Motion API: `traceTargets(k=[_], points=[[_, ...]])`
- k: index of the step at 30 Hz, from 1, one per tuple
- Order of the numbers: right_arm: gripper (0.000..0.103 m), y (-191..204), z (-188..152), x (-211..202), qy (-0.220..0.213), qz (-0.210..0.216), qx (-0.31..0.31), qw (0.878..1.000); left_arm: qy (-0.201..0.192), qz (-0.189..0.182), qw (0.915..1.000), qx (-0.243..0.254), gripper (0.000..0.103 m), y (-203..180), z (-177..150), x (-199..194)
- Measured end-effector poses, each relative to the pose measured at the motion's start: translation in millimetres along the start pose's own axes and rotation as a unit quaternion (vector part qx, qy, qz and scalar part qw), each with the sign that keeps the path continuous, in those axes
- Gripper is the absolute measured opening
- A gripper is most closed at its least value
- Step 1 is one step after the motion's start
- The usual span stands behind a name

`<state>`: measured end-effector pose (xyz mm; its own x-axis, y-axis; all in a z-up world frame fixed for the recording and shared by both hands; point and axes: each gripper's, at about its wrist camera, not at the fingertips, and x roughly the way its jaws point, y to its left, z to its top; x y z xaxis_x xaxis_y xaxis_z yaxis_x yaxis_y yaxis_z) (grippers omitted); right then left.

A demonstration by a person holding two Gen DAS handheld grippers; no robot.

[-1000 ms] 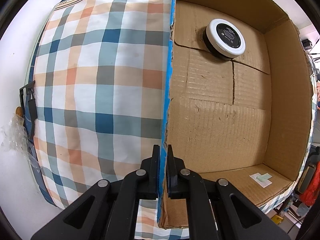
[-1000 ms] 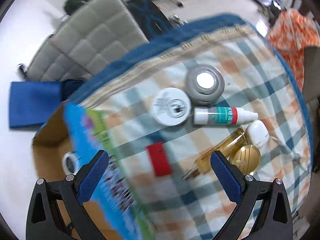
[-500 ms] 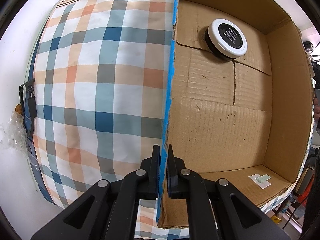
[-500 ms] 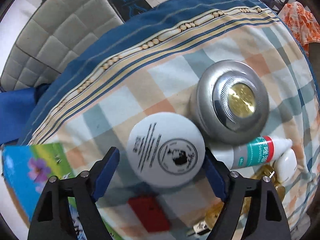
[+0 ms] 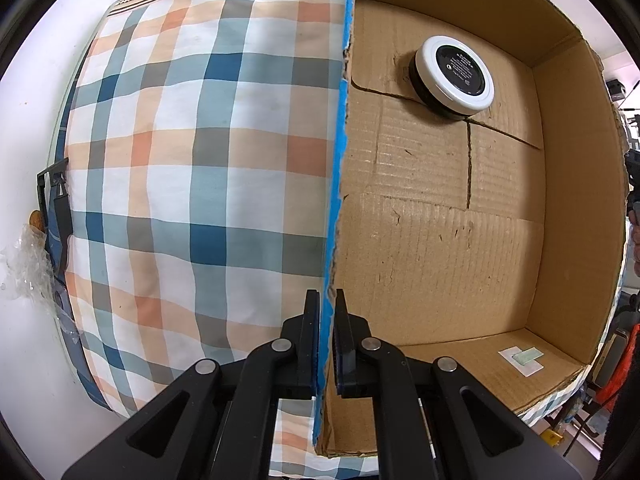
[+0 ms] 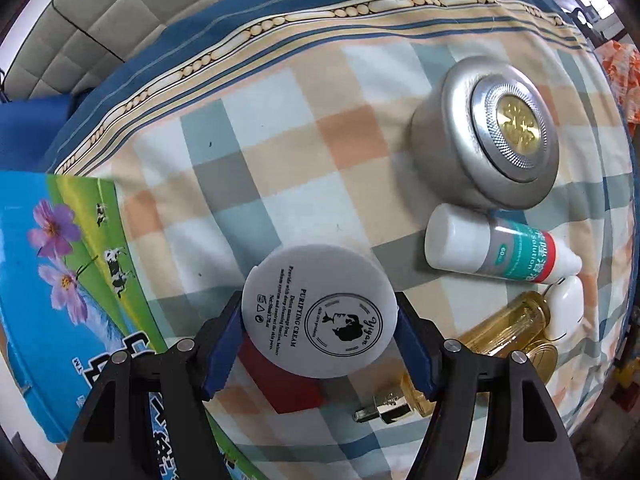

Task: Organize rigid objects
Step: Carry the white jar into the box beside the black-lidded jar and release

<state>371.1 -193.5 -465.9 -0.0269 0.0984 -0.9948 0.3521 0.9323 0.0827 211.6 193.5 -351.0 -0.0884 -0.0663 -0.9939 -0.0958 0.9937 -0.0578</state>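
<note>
In the right wrist view a white cream jar [image 6: 320,308] stands on the plaid cloth [image 6: 280,160]. My right gripper [image 6: 319,322] points down over it with jaws closing, and the blue pads [image 6: 226,340] touch its sides. In the left wrist view my left gripper [image 5: 328,316] is shut on the blue-edged wall [image 5: 338,160] of the cardboard box [image 5: 440,240]. A black jar with a white-rimmed lid [image 5: 456,76] sits in the box's far corner. The box's printed outer wall [image 6: 72,280] shows left of the cream jar.
Right of the cream jar lie a silver round container [image 6: 488,136], a white bottle with a teal label [image 6: 496,252], an amber glass bottle [image 6: 504,324] and a small white case [image 6: 564,312]. A red flat item [image 6: 288,388] lies partly under the jar. A padded grey seat [image 6: 100,12] stands beyond the cloth.
My right gripper has come down over the cream jar and its jaws have narrowed from wide open to the jar's sides. The left gripper and the box have kept still.
</note>
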Motion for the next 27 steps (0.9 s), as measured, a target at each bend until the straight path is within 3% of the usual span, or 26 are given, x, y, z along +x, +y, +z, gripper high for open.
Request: traceTargets(k=[4, 12, 15, 21, 27], points=[[0.073, -6, 3, 15, 0.02, 0.014, 0.027, 0.999, 0.0, 0.004, 1.0, 0.002, 0.004, 0, 0, 0], [0.071, -1, -9, 17, -0.002, 0.0, 0.019, 1.0, -0.003, 0.003, 1.0, 0.002, 0.004, -4, -1, 1], [0.071, 2, -22, 4, -0.02, -0.001, 0.014, 1.0, -0.004, 0.001, 1.0, 0.001, 0.003, -4, -1, 0], [0.071, 15, -52, -47, -0.053, 0.044, -0.003, 0.998, -0.004, -0.004, 1.0, -0.001, 0.004, 0, -1, -1], [0.071, 53, -88, -99, -0.077, 0.082, -0.052, 0.992, -0.005, -0.003, 1.0, 0.001, 0.003, 1, -1, -2]])
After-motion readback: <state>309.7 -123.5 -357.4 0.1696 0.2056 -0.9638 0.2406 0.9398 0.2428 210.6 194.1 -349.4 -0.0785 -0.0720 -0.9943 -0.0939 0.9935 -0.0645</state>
